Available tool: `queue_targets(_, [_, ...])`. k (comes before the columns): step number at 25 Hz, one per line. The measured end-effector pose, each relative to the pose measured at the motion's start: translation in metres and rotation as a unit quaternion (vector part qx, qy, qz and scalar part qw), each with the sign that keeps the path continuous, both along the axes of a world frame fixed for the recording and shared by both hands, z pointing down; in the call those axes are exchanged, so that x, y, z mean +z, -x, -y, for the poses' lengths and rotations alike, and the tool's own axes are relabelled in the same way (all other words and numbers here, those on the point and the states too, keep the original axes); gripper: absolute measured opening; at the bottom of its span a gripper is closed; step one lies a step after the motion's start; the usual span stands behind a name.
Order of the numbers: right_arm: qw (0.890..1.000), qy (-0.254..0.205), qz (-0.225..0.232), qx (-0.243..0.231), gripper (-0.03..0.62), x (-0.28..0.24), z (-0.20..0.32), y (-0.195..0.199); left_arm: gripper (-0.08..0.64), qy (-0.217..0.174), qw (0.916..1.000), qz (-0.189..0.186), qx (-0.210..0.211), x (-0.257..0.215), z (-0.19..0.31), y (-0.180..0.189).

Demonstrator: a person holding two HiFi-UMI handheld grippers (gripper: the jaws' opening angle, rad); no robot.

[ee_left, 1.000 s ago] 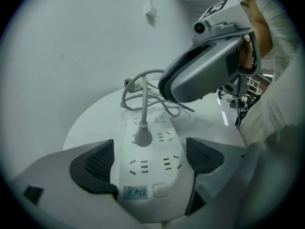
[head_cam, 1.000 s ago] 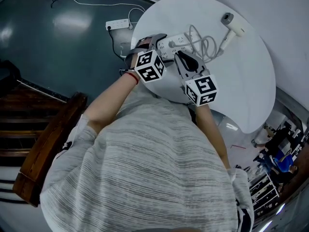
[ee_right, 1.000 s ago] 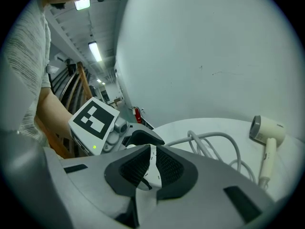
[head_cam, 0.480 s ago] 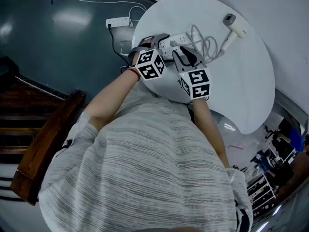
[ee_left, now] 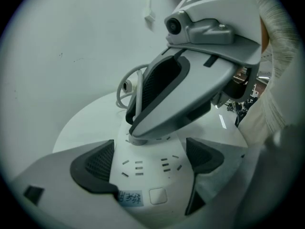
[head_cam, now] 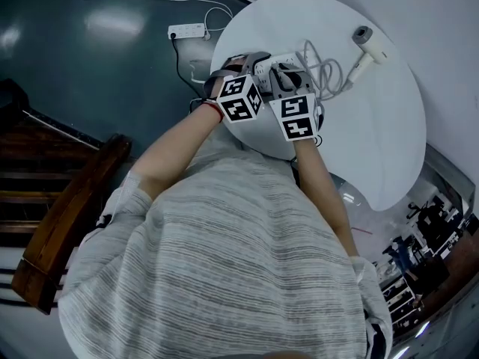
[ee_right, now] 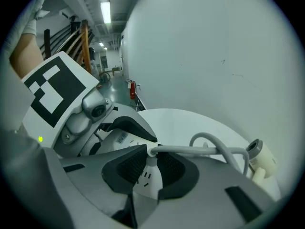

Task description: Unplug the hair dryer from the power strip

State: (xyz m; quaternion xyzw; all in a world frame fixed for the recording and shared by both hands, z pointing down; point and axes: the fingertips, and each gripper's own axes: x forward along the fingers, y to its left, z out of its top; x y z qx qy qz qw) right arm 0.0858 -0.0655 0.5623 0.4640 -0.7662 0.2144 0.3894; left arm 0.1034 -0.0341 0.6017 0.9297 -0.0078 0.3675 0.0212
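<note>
A white power strip (head_cam: 263, 66) lies on the round white table (head_cam: 374, 140). My left gripper (ee_left: 145, 156) is shut on the power strip (ee_left: 143, 173), one dark pad (ee_left: 93, 163) on each long side. My right gripper (ee_right: 151, 165) reaches down over the strip, its pads (ee_right: 125, 168) closed on the hair dryer's white plug (ee_right: 151, 152). From the plug, the grey cable (ee_right: 209, 150) runs in loops to the white hair dryer (head_cam: 372, 49), which lies at the table's far side. In the head view both marker cubes hide the jaws.
A second power strip (head_cam: 187, 31) with its cord lies on the dark floor beyond the table. Wooden stairs (head_cam: 45, 200) stand at the left. The table's right half is bare white surface.
My right gripper has moved left and forward onto the strip, and now sits over the plug beside the left gripper. The left gripper has stayed on the strip.
</note>
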Motion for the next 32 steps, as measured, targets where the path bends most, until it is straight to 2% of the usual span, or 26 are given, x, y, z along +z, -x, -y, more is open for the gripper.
queue_targets(5, [1.000,0.022,-0.014,0.002,0.069,-0.0006,-0.0001,0.0001,0.463,0.001,1.0000,0.005,-0.001,0.0003,0.0002,0.0007])
queue_targets(10, [0.999,0.034,-0.004,0.016,0.066,0.0003,0.0011,-0.0001,0.463,0.004,1.0000,0.004,0.000,0.0019,0.0000,-0.0004])
queue_targets(24, [0.998,0.039,-0.008,0.041,0.058,-0.0029,-0.0003,-0.0013,0.463,0.028,0.9989,0.038,0.001,0.0081,-0.0006,0.0004])
queue_targets(32, [0.998,0.054,-0.008,0.042,0.058,-0.0033,0.0054,-0.0037,0.463,0.030,0.9988,0.039,0.003,0.0082,-0.0001,-0.0014])
